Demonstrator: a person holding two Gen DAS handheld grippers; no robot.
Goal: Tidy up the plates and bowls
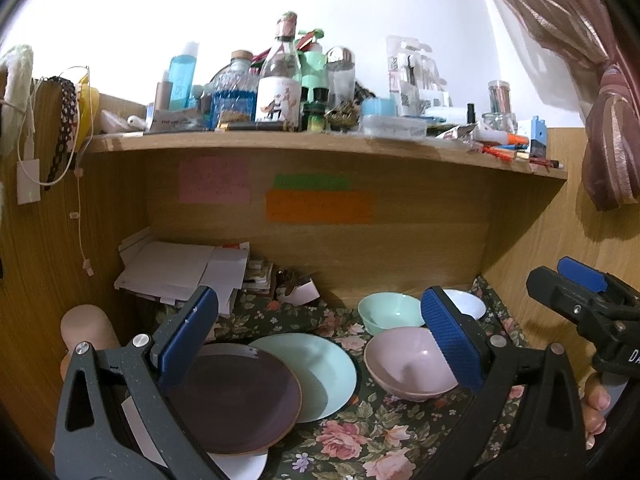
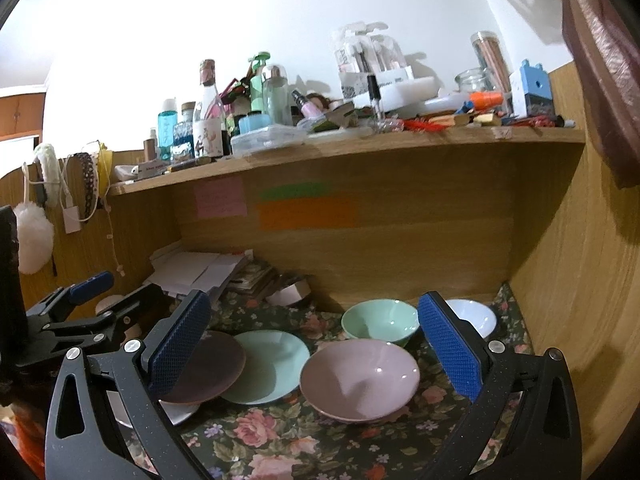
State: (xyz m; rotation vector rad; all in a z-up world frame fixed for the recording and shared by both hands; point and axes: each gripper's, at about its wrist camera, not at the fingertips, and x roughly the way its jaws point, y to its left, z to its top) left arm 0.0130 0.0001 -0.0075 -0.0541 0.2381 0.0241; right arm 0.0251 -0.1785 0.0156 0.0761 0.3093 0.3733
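Pink bowl (image 2: 359,378) sits between my right gripper (image 2: 320,356) jaws, wide open, empty; left gripper (image 1: 316,340) likewise, above the overlapping plates (image 1: 280,376).

Both grippers, left gripper (image 1: 320,344) and right gripper (image 2: 316,352), share one build: speckled black plastic arms with triangular cut-outs, silver round screws at the pivots, and blue cross-hatched rubber pads (image 2: 450,354). White lettering marks the body at the right edge of the left view.

worktop (image 2: 280,446) wearing floral cloth | carrying overlapping plates: dark (image 2: 212,364), mint (image 2: 272,364) | bowls: pink (image 2: 360,380), mint (image 2: 380,322), white (image 2: 474,316) | paper stack (image 2: 200,272) lying behind
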